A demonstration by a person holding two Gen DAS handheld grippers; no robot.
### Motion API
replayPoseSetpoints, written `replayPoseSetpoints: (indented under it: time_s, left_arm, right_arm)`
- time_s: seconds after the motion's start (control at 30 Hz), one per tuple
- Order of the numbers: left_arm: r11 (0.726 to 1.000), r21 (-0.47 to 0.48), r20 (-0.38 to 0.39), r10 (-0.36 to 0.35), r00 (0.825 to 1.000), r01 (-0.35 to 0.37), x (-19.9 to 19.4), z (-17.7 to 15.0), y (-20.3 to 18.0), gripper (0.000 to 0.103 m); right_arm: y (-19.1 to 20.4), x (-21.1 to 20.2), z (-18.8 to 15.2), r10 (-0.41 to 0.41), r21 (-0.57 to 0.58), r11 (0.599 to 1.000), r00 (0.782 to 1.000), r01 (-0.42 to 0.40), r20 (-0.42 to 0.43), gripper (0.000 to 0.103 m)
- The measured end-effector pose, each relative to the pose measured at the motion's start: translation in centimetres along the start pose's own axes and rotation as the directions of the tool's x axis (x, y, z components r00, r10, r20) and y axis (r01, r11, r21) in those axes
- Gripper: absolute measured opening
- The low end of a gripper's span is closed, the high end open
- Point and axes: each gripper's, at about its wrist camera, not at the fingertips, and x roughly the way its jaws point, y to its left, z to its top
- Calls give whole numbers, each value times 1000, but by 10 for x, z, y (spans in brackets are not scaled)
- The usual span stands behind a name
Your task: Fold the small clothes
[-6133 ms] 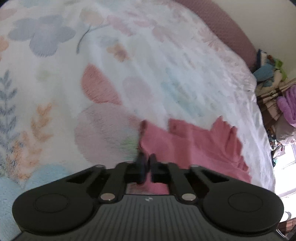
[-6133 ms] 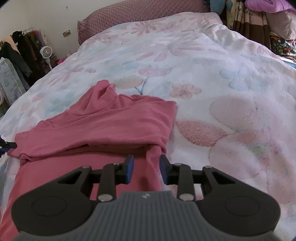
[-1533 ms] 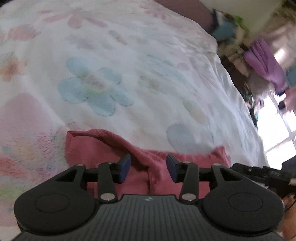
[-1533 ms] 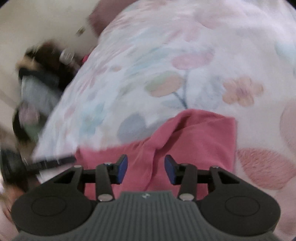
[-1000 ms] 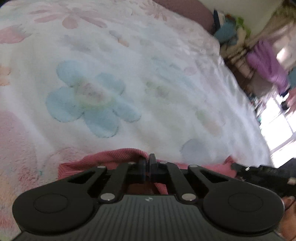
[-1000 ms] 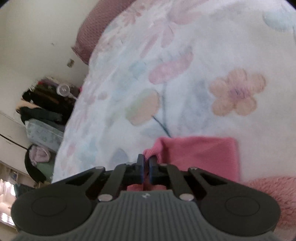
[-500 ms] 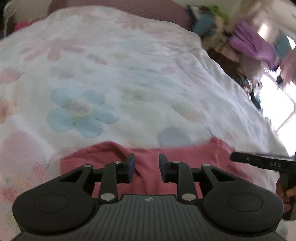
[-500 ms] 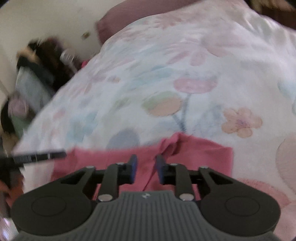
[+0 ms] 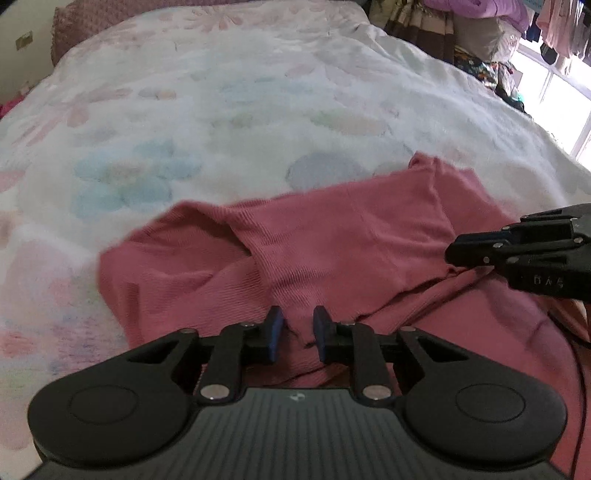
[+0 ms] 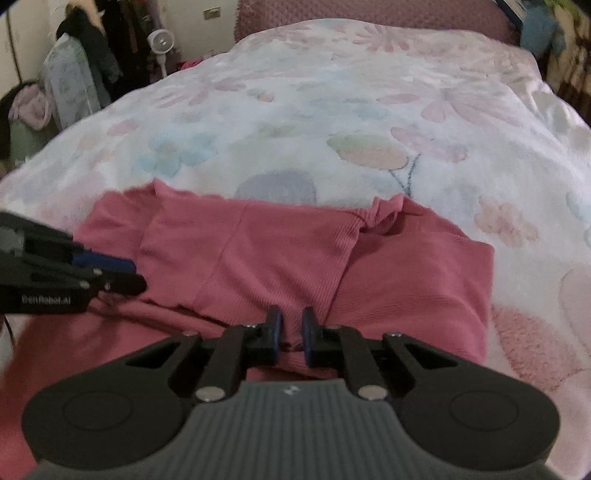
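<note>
A pink ribbed garment [image 9: 332, 240] lies on the bed, its upper part folded down over the lower part; it also shows in the right wrist view [image 10: 280, 258]. My left gripper [image 9: 297, 334] is open with a narrow gap, just above the folded edge at its left part, holding nothing. My right gripper [image 10: 291, 334] is open with a narrow gap over the folded edge at its right part, also empty. Each gripper shows from the side in the other's view: the right gripper [image 9: 517, 251] and the left gripper [image 10: 92, 273].
The floral white bedspread [image 9: 221, 110] stretches beyond the garment to a mauve headboard [image 10: 369, 14]. Clothes and a fan [image 10: 159, 40] stand off the bed's left side. Piled fabrics [image 9: 480, 22] and a bright window lie off the right side.
Both grippers shut on the garment's far edge a second ago, carried it toward me, then opened and let go. The fold now lies flat and both grippers have drawn back.
</note>
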Motion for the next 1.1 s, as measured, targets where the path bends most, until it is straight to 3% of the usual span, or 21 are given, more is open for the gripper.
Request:
replayPoseSetpoints:
  time_s: [0.2, 0.27, 0.53, 0.73, 0.83, 0.87, 0.97, 1.1]
  left_arm:
    - [992, 125, 33, 0, 999, -4, -76, -8, -16, 32]
    - [983, 182, 47, 16, 999, -24, -102, -17, -27, 32]
    - [945, 318, 127, 32, 991, -72, -200, -80, -65, 33]
    - [916, 401, 47, -49, 998, 26, -240, -143, -92, 33]
    - [892, 447, -2, -76, 997, 68, -245, -175, -105, 34]
    - [883, 463, -20, -79, 997, 79, -246, -185, -109, 35]
    - [843, 527, -81, -82, 993, 112, -245, -216, -121, 53]
    - [786, 612, -108, -20, 994, 82, -236, -250, -133, 59]
  right_arm:
    - [19, -69, 7, 19, -46, 999, 1000, -19, 12, 12]
    - [30, -100, 0, 20, -84, 996, 1000, -19, 14, 18]
    - [77, -224, -73, 21, -159, 987, 999, -14, 46, 36]
    - [106, -283, -151, 24, -302, 953, 998, -3, 66, 36]
    - [115, -297, -186, 27, -364, 931, 1000, -25, 1, 36]
    - [118, -300, -199, 25, -385, 922, 999, -33, -26, 36]
    - [119, -305, -231, 18, -438, 897, 995, -61, -102, 36]
    - [114, -306, -263, -54, -496, 868, 986, -31, -156, 42]
